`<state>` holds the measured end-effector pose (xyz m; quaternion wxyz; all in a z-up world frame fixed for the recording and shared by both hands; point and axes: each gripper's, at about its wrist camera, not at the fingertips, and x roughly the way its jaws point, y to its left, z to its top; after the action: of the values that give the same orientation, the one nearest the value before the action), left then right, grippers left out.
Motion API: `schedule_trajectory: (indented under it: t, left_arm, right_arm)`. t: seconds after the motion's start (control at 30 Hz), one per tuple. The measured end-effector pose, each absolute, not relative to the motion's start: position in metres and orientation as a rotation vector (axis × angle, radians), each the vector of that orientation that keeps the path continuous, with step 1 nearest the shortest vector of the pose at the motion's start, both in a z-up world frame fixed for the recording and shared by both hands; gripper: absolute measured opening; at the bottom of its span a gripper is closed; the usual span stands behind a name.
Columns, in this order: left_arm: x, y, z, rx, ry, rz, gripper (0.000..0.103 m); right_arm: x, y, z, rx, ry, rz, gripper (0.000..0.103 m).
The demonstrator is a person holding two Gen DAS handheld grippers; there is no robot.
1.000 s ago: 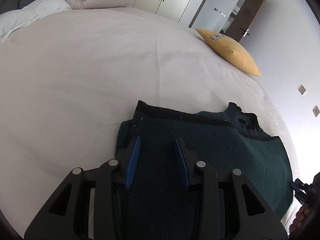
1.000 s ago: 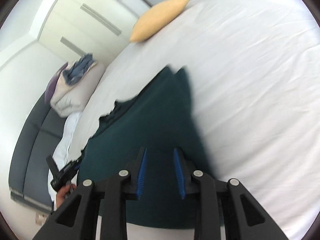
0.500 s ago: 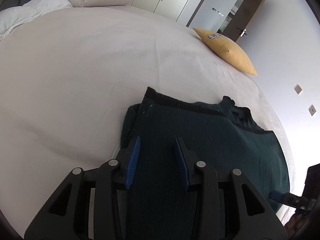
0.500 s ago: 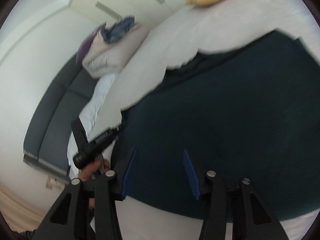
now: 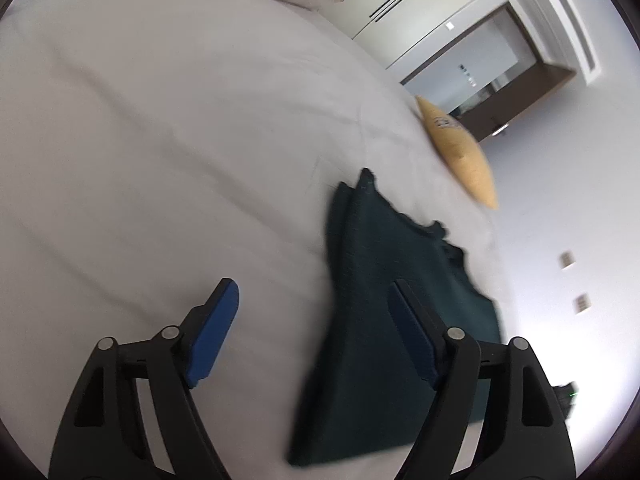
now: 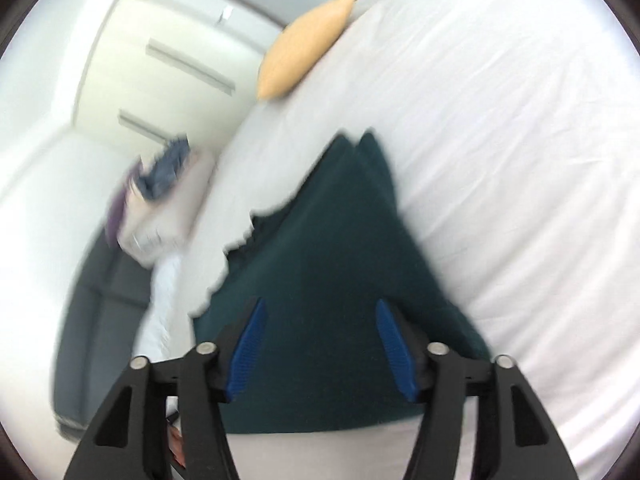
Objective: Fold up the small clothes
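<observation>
A dark green knitted garment [image 5: 384, 304] lies folded on the white bed sheet [image 5: 160, 152]; it also shows in the right wrist view [image 6: 332, 264]. My left gripper [image 5: 312, 300] is open and empty, above the garment's left edge, with one finger over the sheet and one over the cloth. My right gripper [image 6: 320, 316] is open and empty, above the garment's near end. Both views are blurred.
A yellow pillow [image 5: 460, 152] lies at the far edge of the bed, also in the right wrist view [image 6: 304, 48]. A rolled duvet with blue clothes [image 6: 164, 184] sits at the bed's head. A dark sofa [image 6: 100, 320] stands beside the bed.
Both grippers have opened wide and pulled back from the garment. The left view has swung left, so the garment now lies to the right.
</observation>
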<state>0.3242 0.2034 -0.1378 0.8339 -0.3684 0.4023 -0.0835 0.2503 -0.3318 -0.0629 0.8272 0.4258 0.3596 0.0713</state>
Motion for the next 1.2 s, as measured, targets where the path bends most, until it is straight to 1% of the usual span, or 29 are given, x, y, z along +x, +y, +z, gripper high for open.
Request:
schedule_trajectory:
  t: [0.13,0.23,0.33,0.47,0.83,0.9,0.93,0.97,1.0,1.07,1.2]
  left_arm:
    - [0.321,0.203,-0.149,-0.941,0.954,-0.328,0.079]
    - [0.326,0.193,-0.162,-0.947,1.049,-0.349,0.079]
    - [0.333,0.194,-0.167,-0.961,1.067,-0.364,0.079]
    - [0.349,0.190,-0.172,-0.933,1.145,-0.427,0.079]
    - [0.359,0.186,-0.184,-1.014,1.235,-0.577,0.076]
    - [0.361,0.185,-0.188,-1.051,1.235,-0.593,0.064]
    - [0.360,0.182,-0.190,-1.062,1.235,-0.588,0.053]
    - [0.358,0.182,-0.194,-1.077,1.234,-0.584,0.039]
    - [0.357,0.183,-0.197,-1.086,1.232,-0.579,0.032]
    - [0.351,0.186,-0.203,-1.122,1.218,-0.576,0.028]
    - [0.341,0.188,-0.203,-1.163,1.173,-0.586,0.025]
  right_arm:
    - [0.245,-0.316,-0.051,0.914,0.738,0.245,0.067]
    - [0.251,-0.293,-0.048,0.901,0.766,0.325,0.067]
    - [0.252,-0.271,-0.043,0.873,0.787,0.387,0.067]
    - [0.255,-0.246,-0.037,0.832,0.815,0.454,0.067]
    - [0.284,-0.181,-0.020,0.686,0.899,0.592,0.067]
    - [0.294,-0.167,-0.018,0.659,0.913,0.607,0.067]
    - [0.299,-0.159,-0.017,0.645,0.921,0.617,0.067]
    - [0.303,-0.152,-0.016,0.630,0.932,0.626,0.067]
    - [0.308,-0.146,-0.016,0.617,0.943,0.631,0.067]
    - [0.318,-0.132,-0.018,0.596,0.968,0.637,0.067]
    - [0.340,-0.109,-0.031,0.583,1.040,0.666,0.067]
